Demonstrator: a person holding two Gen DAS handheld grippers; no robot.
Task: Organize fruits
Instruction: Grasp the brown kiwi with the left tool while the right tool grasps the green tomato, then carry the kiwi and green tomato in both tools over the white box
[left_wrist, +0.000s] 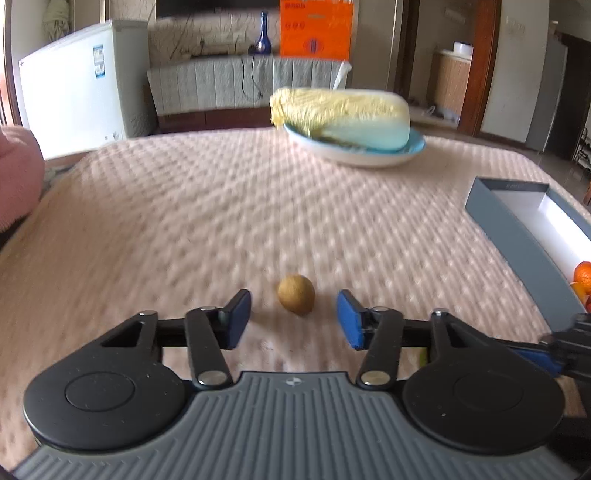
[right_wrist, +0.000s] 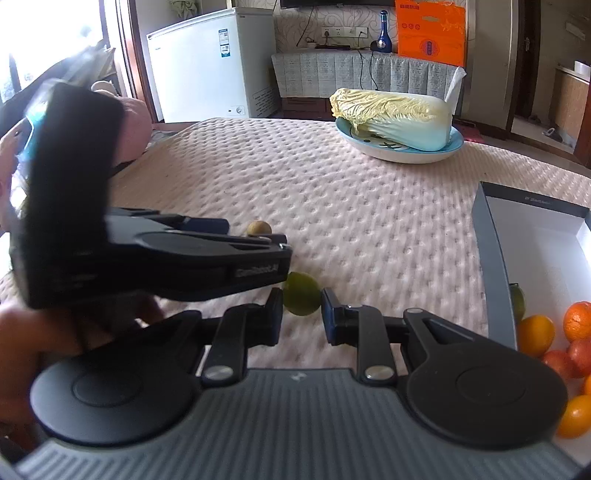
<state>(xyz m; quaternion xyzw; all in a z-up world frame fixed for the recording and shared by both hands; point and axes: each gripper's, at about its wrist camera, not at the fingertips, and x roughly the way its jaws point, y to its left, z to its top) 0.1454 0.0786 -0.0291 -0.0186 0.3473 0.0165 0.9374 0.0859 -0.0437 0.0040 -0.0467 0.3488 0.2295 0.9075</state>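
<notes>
A brown kiwi (left_wrist: 296, 294) lies on the pink quilted cover, just ahead of and between the blue pads of my open left gripper (left_wrist: 294, 319), untouched. It also shows in the right wrist view (right_wrist: 258, 227), partly behind the left gripper's body (right_wrist: 155, 254). My right gripper (right_wrist: 301, 308) has its pads against both sides of a green lime (right_wrist: 301, 293) resting on the cover. A grey box (right_wrist: 493, 258) at the right holds several oranges (right_wrist: 535, 334) and a green fruit (right_wrist: 517, 301); the box shows in the left wrist view (left_wrist: 524, 236) too.
A blue plate (right_wrist: 373, 146) with a napa cabbage (right_wrist: 395, 114) stands at the far side of the cover. A pink cushion (left_wrist: 14, 173) lies at the left edge. A white freezer (right_wrist: 207, 62) and a covered cabinet stand beyond.
</notes>
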